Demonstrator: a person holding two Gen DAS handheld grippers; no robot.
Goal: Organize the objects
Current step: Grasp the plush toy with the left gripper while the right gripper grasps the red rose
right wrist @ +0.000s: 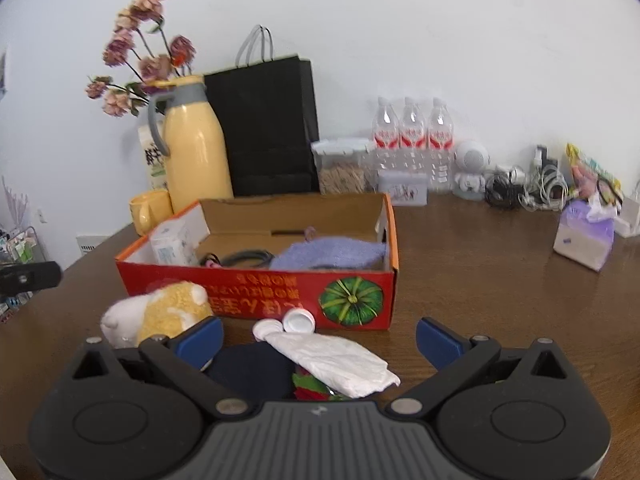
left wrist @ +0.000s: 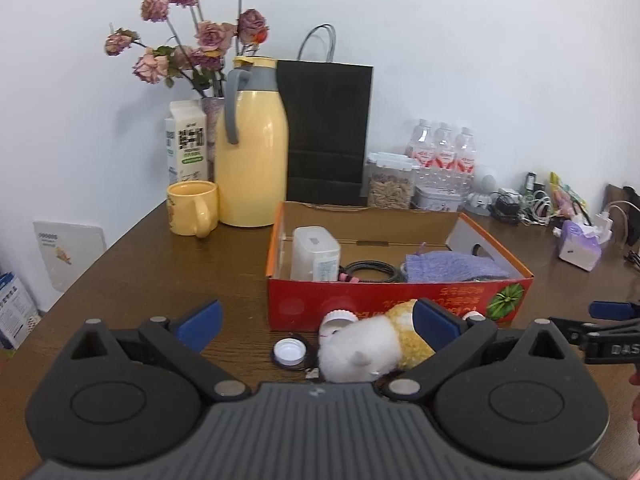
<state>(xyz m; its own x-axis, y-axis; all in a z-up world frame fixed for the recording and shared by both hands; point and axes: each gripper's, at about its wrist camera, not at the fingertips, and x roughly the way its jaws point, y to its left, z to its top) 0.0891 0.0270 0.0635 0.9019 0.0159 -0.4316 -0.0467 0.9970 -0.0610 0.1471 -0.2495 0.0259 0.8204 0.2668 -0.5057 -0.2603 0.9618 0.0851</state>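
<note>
My left gripper point(left wrist: 318, 320) has its blue-padded jaws spread wide and holds nothing; the fluffy white-and-yellow plush toy point(left wrist: 372, 340) lies on the dark wooden table point(left wrist: 140, 272) between them, toward my 1 o'clock and close against the right pad, so I judge I am lined up to close on it. The open red cardboard box with a green pumpkin print point(left wrist: 400, 300) sits just beyond at 12 o'clock, already holding a translucent white plastic container point(left wrist: 316, 254), a coiled black cable point(left wrist: 370, 270) and a folded lilac knitted cloth point(left wrist: 452, 266), which is why the loose things probably belong there too. A white screw cap point(left wrist: 289, 350) rests on a dark ring at my 11 o'clock, touching the table just beside the toy. My right gripper point(right wrist: 320, 338) is likewise wide apart and empty, hovering over a crumpled white squeeze tube point(right wrist: 332, 358) that lies across a dark navy round object point(right wrist: 252, 368) (what that is, I cannot tell), with a small white lid point(right wrist: 298, 320) at 12 o'clock against the box wall
</note>
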